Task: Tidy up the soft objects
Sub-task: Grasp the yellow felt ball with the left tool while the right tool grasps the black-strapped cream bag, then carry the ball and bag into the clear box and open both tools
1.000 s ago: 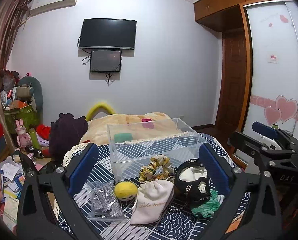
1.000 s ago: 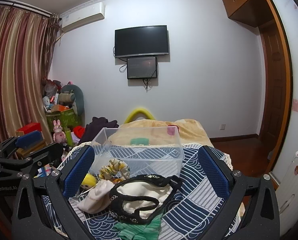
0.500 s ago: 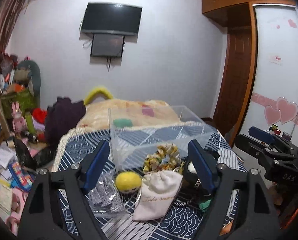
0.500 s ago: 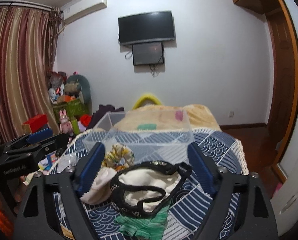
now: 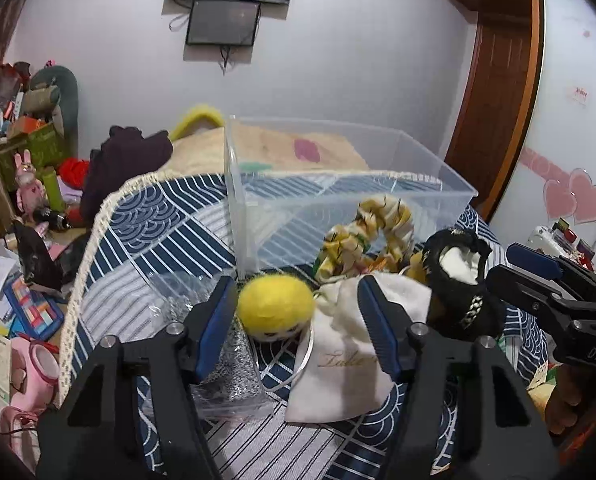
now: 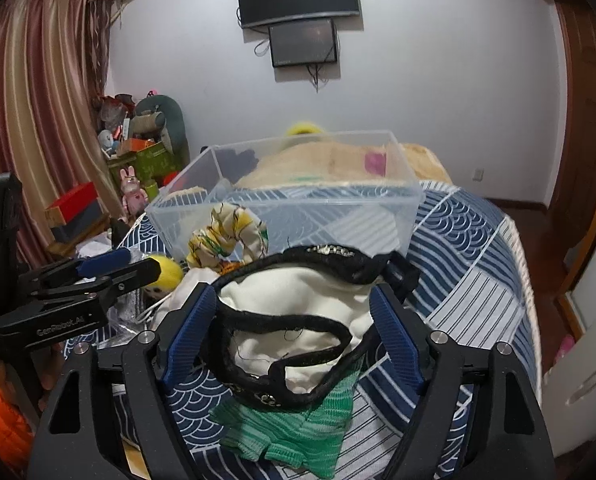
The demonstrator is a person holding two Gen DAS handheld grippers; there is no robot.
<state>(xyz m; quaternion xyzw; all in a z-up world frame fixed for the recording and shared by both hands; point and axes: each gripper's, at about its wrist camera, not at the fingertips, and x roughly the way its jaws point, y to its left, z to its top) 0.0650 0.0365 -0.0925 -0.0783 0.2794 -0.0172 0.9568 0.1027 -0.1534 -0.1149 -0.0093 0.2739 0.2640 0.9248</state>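
My left gripper (image 5: 296,312) has its fingers apart around the yellow felt ball (image 5: 274,307); the left pad (image 5: 217,322) looks to touch it, the right one stands clear over the white drawstring pouch (image 5: 353,356). My right gripper (image 6: 294,330) is spread wide around the black-trimmed cream garment (image 6: 298,320), gripping nothing. The clear plastic box (image 5: 337,196) sits just beyond both tools. Since a second ago both have come lower and closer, with narrower gaps; the ball now lies between my left fingers.
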